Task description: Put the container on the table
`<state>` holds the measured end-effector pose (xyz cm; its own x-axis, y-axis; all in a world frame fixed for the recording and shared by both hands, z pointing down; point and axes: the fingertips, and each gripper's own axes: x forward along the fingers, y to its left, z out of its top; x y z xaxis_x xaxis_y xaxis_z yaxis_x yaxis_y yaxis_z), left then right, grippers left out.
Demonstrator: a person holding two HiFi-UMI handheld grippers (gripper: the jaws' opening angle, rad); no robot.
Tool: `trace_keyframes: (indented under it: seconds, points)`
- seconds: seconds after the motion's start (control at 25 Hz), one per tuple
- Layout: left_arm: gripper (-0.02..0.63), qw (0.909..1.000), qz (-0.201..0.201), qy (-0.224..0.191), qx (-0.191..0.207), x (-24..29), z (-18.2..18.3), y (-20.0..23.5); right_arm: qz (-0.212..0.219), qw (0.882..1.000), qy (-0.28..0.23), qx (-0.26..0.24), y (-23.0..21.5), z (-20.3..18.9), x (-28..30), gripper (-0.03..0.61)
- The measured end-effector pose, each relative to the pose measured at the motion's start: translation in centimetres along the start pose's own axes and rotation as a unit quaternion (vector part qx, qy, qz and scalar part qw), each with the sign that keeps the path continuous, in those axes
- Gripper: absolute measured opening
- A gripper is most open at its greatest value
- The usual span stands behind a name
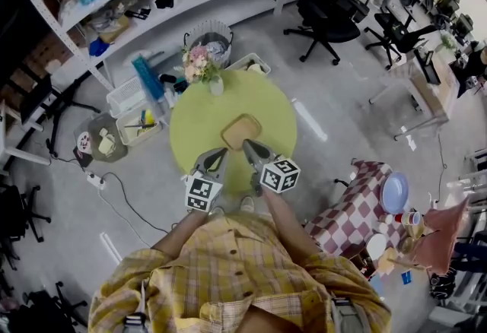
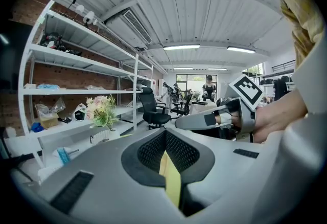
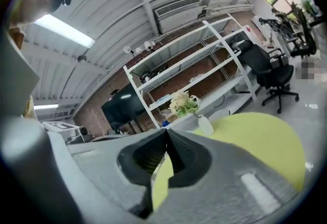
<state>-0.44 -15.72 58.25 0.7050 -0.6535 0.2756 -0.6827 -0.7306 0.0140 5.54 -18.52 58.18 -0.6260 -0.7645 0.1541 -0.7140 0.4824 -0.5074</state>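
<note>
Nearest the person, the left tool (image 1: 215, 153) and the right tool (image 1: 249, 146) hover over the near edge of the round green tabletop (image 1: 275, 107), each with its jaws pressed together on nothing. Just beyond their tips, the shallow tan container (image 1: 241, 131) lies flat on the tabletop, showing only its bare bottom. At the far edge, a white vase (image 1: 217, 86) holds flowers (image 1: 196, 63); beyond it, a wire basket (image 1: 209, 33) stands on the floor.
</note>
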Motion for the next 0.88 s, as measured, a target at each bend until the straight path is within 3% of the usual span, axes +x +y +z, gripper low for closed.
trace_keyframes:
  seconds: [0.12,0.28,0.64,0.88]
  points:
    - [0.005,1.0000,-0.002,-0.004,0.002,0.0,0.2,0.1,-0.006,0.998,0.005,-0.069,0.9,0.4,-0.2,-0.002]
    - [0.005,1.0000,0.000,-0.007,0.001,0.1,0.3,0.3,-0.011,0.993,0.005,-0.119,1.2,0.9,-0.4,-0.002]
    - [0.005,0.9999,0.006,-0.008,-0.010,0.2,0.1,1.1,-0.010,0.985,0.005,-0.172,2.2,1.3,-0.6,-0.002]
    - [0.005,0.9999,0.004,-0.008,-0.011,0.4,-0.1,0.9,-0.010,0.984,0.005,-0.176,2.1,1.3,-0.8,-0.002]
